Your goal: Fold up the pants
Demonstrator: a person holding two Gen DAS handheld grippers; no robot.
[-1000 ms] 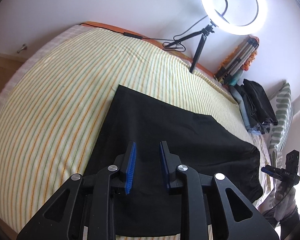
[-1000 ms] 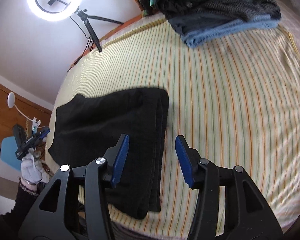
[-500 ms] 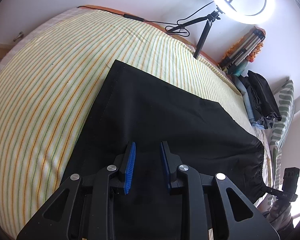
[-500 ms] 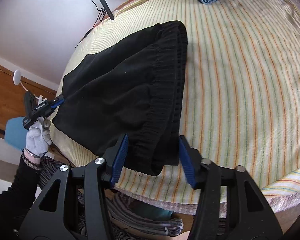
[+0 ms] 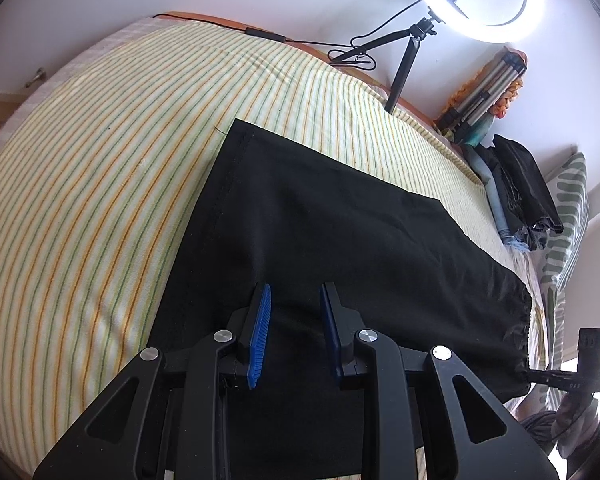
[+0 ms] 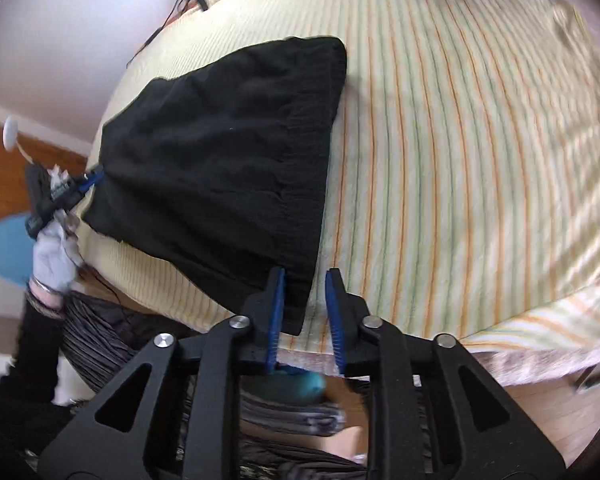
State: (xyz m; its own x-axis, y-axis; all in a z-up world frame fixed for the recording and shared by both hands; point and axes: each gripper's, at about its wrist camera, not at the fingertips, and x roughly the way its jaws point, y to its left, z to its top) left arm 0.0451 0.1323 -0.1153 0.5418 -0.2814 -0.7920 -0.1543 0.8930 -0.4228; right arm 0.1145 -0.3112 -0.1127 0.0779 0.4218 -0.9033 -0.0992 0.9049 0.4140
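Black pants [image 5: 340, 232] lie flat on the striped bed [image 5: 80, 200], near its front edge; left gripper [image 5: 294, 320] holds the hem end, jaws narrowed on dark cloth; right gripper [image 6: 305, 308] has just been closing, its jaws nearly together at the waistband corner, whether that corner is pinched I cannot tell. Step judged: securing both ends; next, lifting one end over the other evenly.

left cam: on my left tool [image 5: 294, 332], close, angled down across bed [image 5: 80, 200] toward wall | right cam: on my right tool [image 6: 305, 316], steeper, at bed edge | shared: pants [image 5: 340, 240], bed
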